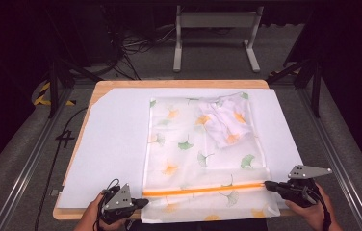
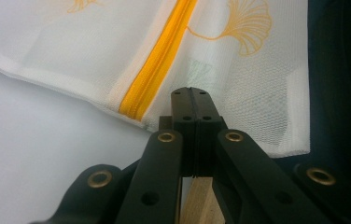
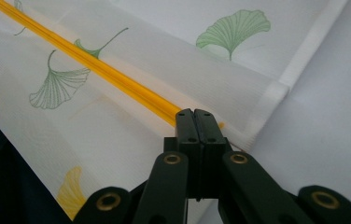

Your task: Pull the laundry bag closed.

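A white mesh bag (image 1: 193, 144) printed with green and orange leaves lies flat on the table, with a crumpled white cloth (image 1: 227, 122) inside its far right part. An orange zipper (image 1: 203, 189) runs across its near end. My left gripper (image 1: 145, 202) is shut, its tips pinching the bag's mesh (image 2: 239, 88) just beside the zipper's left end (image 2: 155, 74). My right gripper (image 1: 267, 184) is shut at the zipper's right end (image 3: 117, 77), where the pull sits hidden between the jaws.
A white sheet (image 1: 116, 144) covers the wooden table (image 1: 179, 83), whose near edge lies right under both hands. The bag's near hem hangs slightly over that edge. Beyond the table stand a grey metal frame (image 1: 215, 33) and loose cables on the floor.
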